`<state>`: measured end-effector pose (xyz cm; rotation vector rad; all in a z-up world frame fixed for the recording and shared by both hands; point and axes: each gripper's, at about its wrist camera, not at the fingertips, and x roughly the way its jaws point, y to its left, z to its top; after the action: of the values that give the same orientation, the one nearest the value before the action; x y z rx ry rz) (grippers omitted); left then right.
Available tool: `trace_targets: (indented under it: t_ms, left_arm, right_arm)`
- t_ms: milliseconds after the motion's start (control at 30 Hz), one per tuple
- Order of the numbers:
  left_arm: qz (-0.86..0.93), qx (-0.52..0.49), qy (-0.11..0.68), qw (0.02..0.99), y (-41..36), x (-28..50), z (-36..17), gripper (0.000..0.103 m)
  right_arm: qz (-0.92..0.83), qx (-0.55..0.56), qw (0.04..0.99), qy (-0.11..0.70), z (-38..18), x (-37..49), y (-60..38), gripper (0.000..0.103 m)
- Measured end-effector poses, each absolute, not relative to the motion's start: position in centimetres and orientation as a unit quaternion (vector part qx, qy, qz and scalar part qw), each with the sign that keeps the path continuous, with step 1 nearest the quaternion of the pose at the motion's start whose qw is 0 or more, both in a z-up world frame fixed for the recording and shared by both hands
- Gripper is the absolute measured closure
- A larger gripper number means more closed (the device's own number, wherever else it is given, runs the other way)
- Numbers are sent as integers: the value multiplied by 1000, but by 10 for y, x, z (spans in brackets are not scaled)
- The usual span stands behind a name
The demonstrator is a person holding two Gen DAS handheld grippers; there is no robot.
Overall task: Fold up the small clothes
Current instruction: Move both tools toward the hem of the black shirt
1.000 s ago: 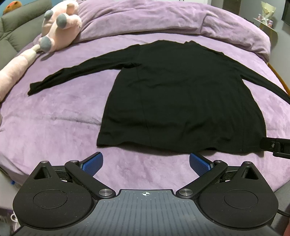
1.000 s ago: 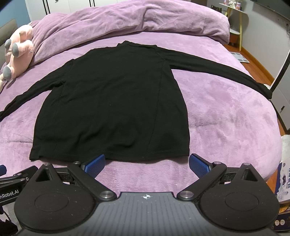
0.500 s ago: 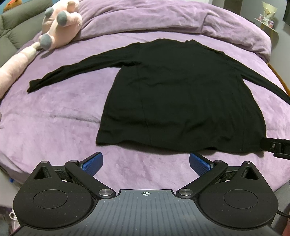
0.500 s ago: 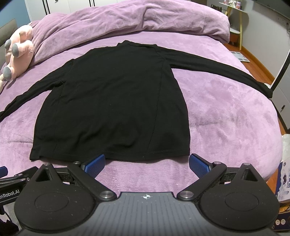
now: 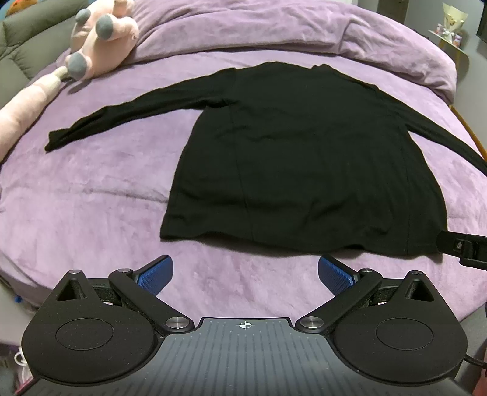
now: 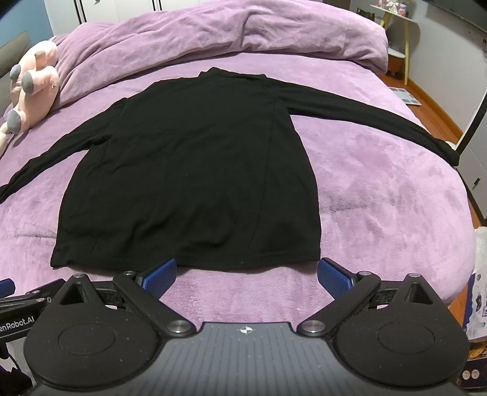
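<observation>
A black long-sleeved top (image 5: pixel 304 158) (image 6: pixel 188 170) lies flat on the purple bed, hem toward me and both sleeves spread out sideways. My left gripper (image 5: pixel 245 274) hovers open just short of the hem, toward its left half, with nothing between the blue pads. My right gripper (image 6: pixel 246 275) is open too, its blue fingertips right at the hem's right half without holding it. Each gripper's edge shows in the other's view: the right one (image 5: pixel 462 249) by the hem's right corner, the left one (image 6: pixel 18 298) at the lower left.
A pink plush toy (image 5: pixel 100 33) (image 6: pixel 30 88) lies at the back left. A bunched purple duvet (image 6: pixel 219 30) runs along the far side. The bed edge (image 6: pixel 465 219) drops off on the right to wooden floor and a small side table (image 6: pixel 395 18).
The left wrist view has drifted slightly, so the top sits a little lower and further left than a second ago. Both grippers stay open and the garment has not moved.
</observation>
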<state>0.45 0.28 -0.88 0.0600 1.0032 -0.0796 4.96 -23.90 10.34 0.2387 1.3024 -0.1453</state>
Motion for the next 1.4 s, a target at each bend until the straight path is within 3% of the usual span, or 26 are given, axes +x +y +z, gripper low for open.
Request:
trace_targets:
  t_ms: [1400]
  left_arm:
    - [-42, 16, 500, 865, 4, 9, -15, 0]
  right_arm:
    - [-59, 124, 783, 606, 100, 47, -244, 4]
